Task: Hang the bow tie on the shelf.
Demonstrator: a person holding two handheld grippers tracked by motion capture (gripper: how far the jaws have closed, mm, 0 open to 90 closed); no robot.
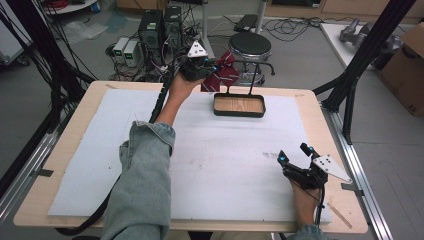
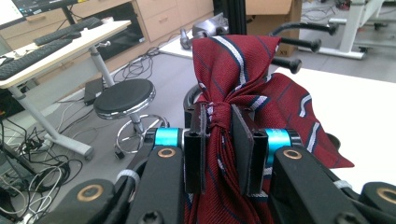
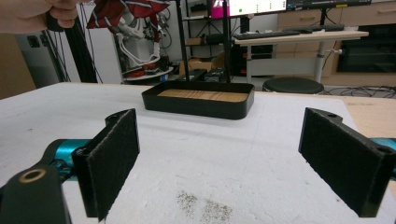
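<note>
Nearest the person, the right gripper [image 1: 292,152] rests low over the white mat [image 1: 225,165] at the counter's [image 1: 330,125] right front, its jaws spread wide with nothing between them. Farther up the mat sits a black tray [image 1: 239,105] with a wooden floor (a thin stand rises from its back edge). Beyond it, at the far edge, the left gripper [image 2: 218,140] is raised above the counter, its pads pinching a bunched dark red striped tie [image 2: 243,74]; the cloth hangs in the air just left of the tray, apart from it.
</note>
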